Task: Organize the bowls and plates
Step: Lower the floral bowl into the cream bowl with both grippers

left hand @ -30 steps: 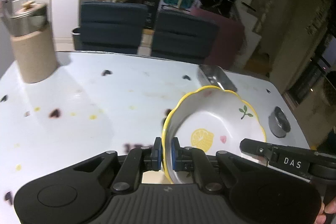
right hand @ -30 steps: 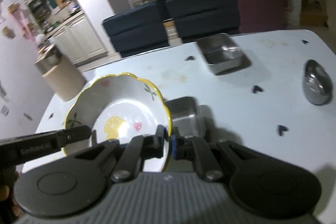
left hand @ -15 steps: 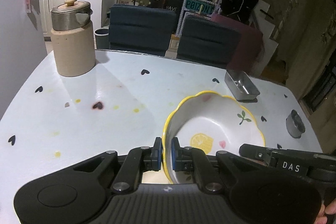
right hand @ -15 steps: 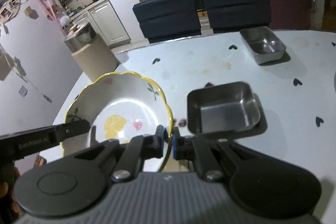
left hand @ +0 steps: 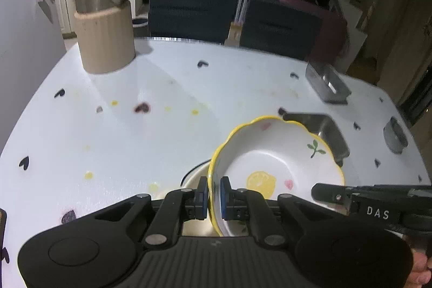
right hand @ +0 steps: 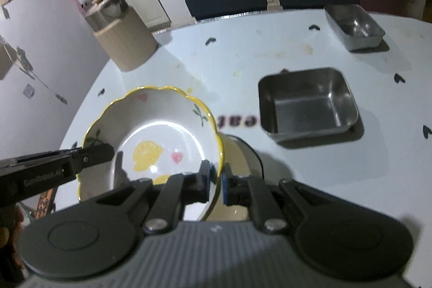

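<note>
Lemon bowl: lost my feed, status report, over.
Both grippers, left and right, shut on lemon bowl rim. Cream dish directly beneath. Square steel tray alongside.

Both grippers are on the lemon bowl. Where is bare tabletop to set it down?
Most room: the white tabletop between the beige canister and the lemon bowl. A smaller gap lies between the square steel tray and the far steel tray. Crowded: under the bowl, where a cream dish sits beside the square tray.
</note>
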`<state>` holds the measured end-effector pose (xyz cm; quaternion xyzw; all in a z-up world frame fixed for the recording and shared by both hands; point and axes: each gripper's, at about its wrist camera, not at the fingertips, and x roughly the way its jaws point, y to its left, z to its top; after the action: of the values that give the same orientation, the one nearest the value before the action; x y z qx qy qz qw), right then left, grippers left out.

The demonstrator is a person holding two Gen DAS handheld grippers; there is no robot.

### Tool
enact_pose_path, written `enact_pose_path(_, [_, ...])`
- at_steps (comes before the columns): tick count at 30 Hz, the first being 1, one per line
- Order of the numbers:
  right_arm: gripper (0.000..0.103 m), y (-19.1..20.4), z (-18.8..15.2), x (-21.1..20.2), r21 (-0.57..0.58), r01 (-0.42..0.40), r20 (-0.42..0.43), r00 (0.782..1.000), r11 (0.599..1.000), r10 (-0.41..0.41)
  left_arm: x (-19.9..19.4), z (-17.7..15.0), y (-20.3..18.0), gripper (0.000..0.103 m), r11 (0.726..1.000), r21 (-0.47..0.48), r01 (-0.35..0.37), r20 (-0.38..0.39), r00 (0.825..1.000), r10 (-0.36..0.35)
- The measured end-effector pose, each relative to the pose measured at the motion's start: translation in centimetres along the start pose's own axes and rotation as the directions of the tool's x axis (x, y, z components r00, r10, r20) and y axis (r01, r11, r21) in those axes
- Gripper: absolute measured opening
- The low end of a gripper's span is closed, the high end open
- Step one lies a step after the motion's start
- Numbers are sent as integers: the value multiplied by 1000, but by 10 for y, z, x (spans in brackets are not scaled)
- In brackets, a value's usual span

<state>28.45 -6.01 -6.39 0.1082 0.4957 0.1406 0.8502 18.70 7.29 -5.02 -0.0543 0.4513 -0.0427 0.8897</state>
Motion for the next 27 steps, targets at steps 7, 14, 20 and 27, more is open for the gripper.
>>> enact_pose_path(7, [10,0,-2,13,21,31,-48,998,999,-30,17,-2,3,9,1000,-8,-4,-48,999,4])
enact_pose_path(14, [10,3,-1,27,13,68,-89,994,998,-66,32,-4,9,9,1000,-24,-6,-100,995,4])
enact_pose_path(20, [10,4,-3,34,0,87,-123,989,996,-86,41,-7,8,10,1000,-19,-15,-140,990,12])
enact_pose_path(27, [10,4,-4,39,-8,106,-155,982,994,-106,48,-7,5,10,1000,1,-25,-169,985,25])
